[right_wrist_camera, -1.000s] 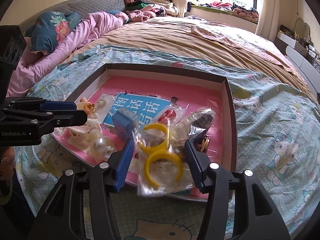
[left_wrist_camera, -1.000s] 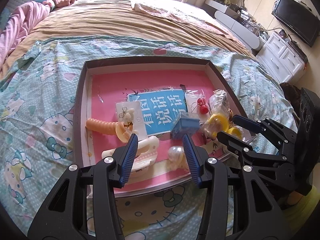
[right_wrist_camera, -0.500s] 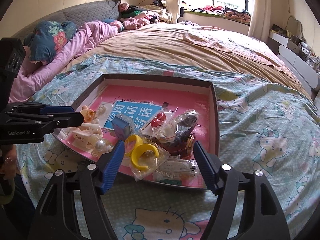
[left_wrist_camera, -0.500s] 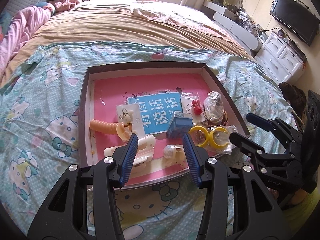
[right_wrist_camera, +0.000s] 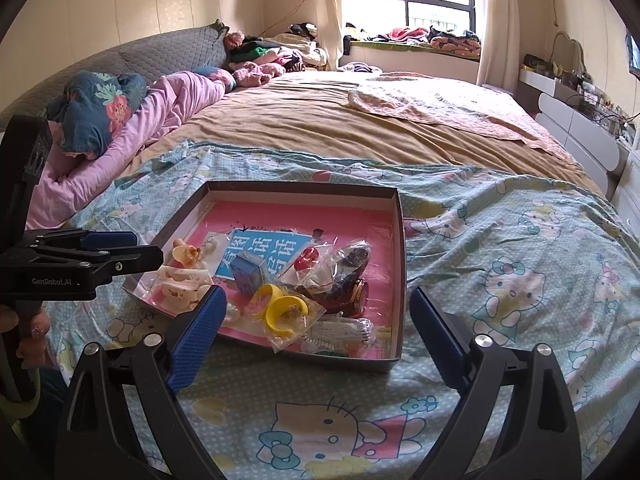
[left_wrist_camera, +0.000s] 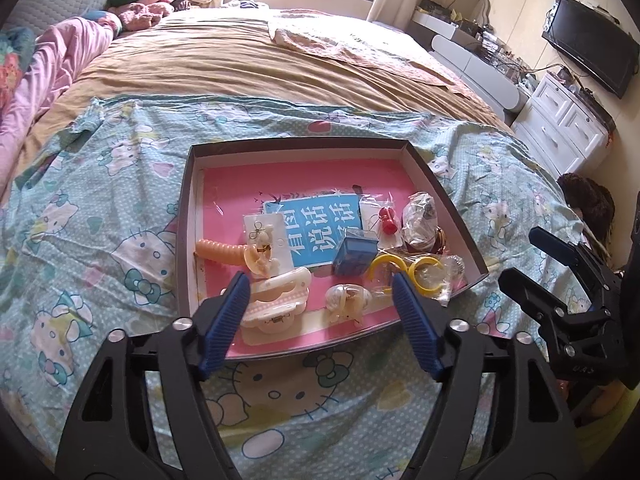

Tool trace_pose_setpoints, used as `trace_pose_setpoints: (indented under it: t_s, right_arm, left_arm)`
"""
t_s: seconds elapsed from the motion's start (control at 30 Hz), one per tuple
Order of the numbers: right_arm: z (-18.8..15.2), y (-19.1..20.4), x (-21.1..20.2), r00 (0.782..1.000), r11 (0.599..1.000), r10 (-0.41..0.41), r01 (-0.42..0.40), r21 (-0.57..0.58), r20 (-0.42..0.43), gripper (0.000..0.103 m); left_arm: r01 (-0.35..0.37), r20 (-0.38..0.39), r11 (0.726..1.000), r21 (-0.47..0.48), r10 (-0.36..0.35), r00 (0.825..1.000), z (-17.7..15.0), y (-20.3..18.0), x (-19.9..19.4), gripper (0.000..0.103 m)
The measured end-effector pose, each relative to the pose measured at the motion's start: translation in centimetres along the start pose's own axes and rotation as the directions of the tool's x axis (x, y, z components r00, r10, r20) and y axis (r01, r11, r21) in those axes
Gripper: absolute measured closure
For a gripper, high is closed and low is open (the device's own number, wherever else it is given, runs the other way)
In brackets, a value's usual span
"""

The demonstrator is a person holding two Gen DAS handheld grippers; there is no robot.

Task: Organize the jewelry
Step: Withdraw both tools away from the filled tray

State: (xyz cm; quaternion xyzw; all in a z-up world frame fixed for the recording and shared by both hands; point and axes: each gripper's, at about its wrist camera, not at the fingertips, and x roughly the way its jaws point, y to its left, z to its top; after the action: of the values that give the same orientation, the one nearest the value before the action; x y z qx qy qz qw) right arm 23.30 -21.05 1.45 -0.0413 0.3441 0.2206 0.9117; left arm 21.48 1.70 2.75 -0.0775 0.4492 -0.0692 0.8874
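Note:
A dark box lid with a pink floor lies on the Hello Kitty sheet and holds jewelry. Inside are a bag with yellow bangles, a small blue box, red beads in a bag, cream hair clips, an earring card and a pearl piece. My left gripper is open and empty, above the tray's near edge. My right gripper is wide open and empty, just short of the tray.
A blue printed card lies on the tray floor. The bed carries a tan blanket, pink bedding and clothes by the window. White drawers and a TV stand to the right.
Both grippers have pulled back from the tray and both jaws have opened wider. The right gripper has let go of the yellow bangle bag, which now lies in the tray.

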Motion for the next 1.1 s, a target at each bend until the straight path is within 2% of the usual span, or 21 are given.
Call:
trace_pose_setpoints:
  t_s: [0.07, 0.2, 0.63, 1.1]
  right_arm:
    - [-0.1, 0.2, -0.5, 1.0, 1.0, 0.0, 0.0, -0.003, 0.009, 0.006]
    - [-0.3, 0.6, -1.7, 1.0, 1.0, -0.003, 0.004, -0.007, 0.022, 0.005]
    - [-2.2, 1.9, -5.5, 0.998, 1.0, -0.022, 0.023, -0.016, 0.056, 0.005]
    - [-6.6, 3.0, -7.8, 0.999, 0.999, -0.036, 0.036, -0.008, 0.028, 0.005]
  left_arm:
    - [-0.009, 0.007, 1.0, -0.003, 0.009, 1.0, 0.0, -0.1, -0.5, 0.02]
    - [-0.025, 0.021, 1.0, -0.007, 0.025, 0.999, -0.3, -0.3, -1.5, 0.01]
    - [-0.05, 0.071, 0.999, 0.007, 0.049, 0.996, -2.9, -1.2, -4.5, 0.01]
    - [-0.054, 0.11, 0.999, 0.009, 0.053, 0.993, -8.7, -1.7, -6.7, 0.01]
